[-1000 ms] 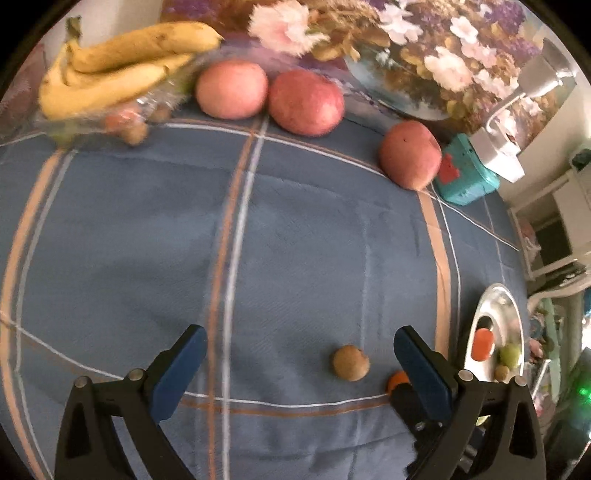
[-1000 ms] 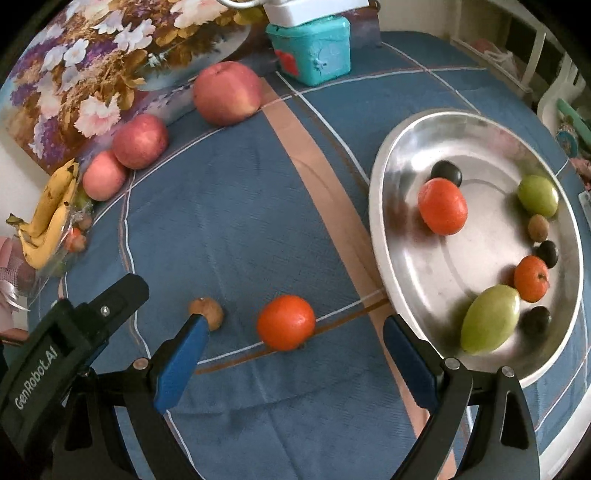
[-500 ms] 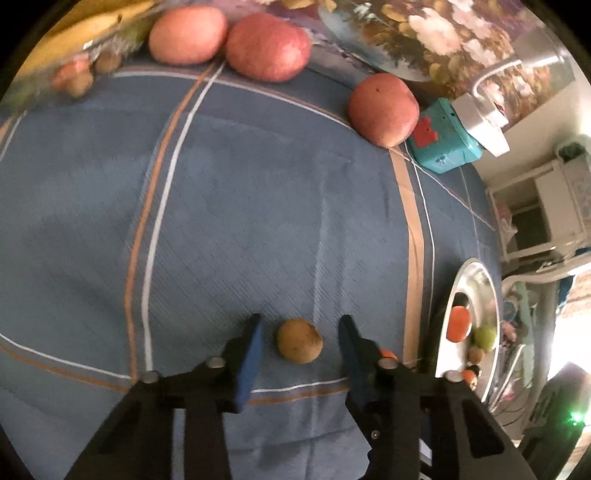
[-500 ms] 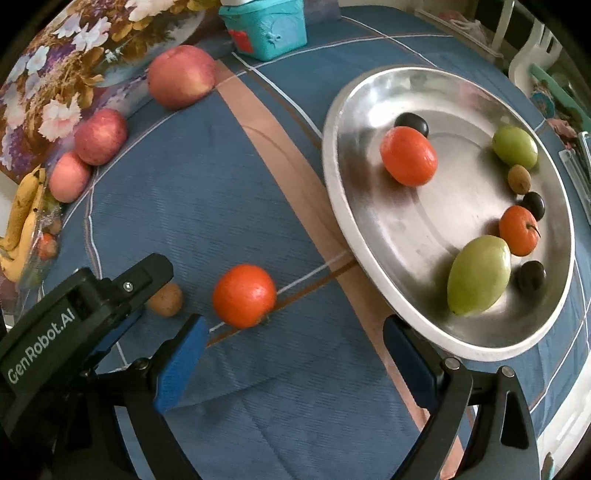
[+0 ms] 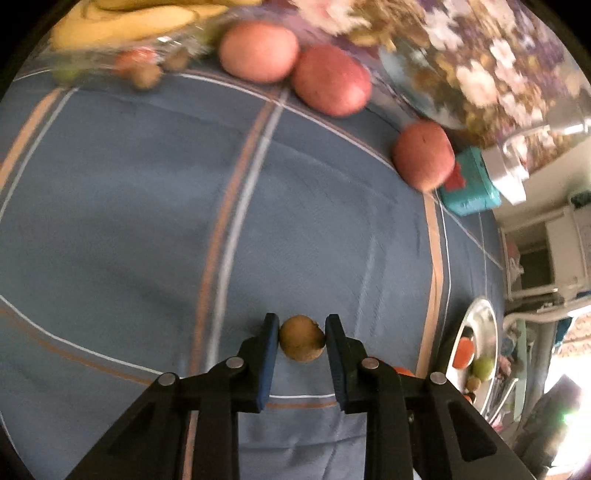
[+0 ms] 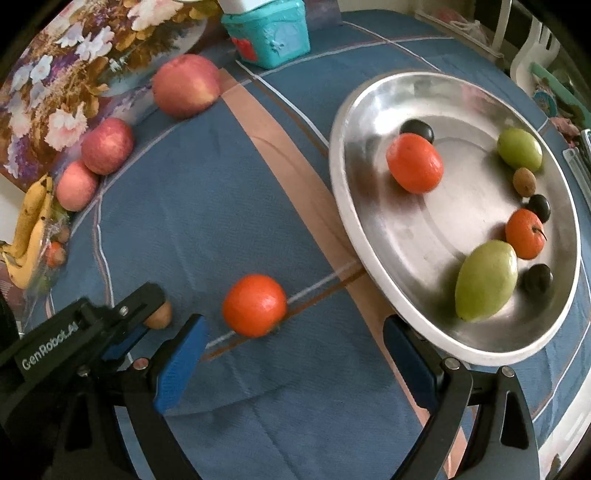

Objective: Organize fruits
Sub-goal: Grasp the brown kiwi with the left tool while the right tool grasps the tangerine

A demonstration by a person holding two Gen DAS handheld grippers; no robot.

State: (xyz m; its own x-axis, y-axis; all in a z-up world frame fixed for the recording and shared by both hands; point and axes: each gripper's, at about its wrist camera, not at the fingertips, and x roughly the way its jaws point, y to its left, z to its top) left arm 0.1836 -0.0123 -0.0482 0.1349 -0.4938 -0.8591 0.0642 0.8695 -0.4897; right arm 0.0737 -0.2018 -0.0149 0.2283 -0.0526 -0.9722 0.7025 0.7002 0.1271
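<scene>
A blue tablecloth (image 6: 207,192) with tan and white stripes covers the table. On its right side sits a wide metal tray (image 6: 369,221), holding two green fruits, two orange fruits, a small brown fruit and three dark ones. At the far edge a teal box (image 6: 273,33) stands in front of a flowered picture (image 6: 66,74). Three red apples lie along that far edge: one (image 6: 186,85) near the teal box, and two more, (image 6: 107,146) and (image 6: 75,184), touching each other further left. A bunch of bananas (image 6: 31,232) lies at the far left corner, with some small fruits beside it.

The right gripper (image 6: 291,360) hangs low over the cloth with its blue pads spread wide and nothing between them. An orange fruit (image 6: 255,304) rests on the cloth just ahead of the gap, nearer the left pad, and just left of the tray's rim.

The left gripper (image 5: 301,350) is pinching a small brown fruit (image 5: 302,342): both blue pads press against its sides, near their tips. From the right wrist view this gripper shows at the lower left, with the brown fruit peeking out past its finger, left of the orange fruit and well apart from the tray. Whether the brown fruit touches the cloth cannot be told.
</scene>
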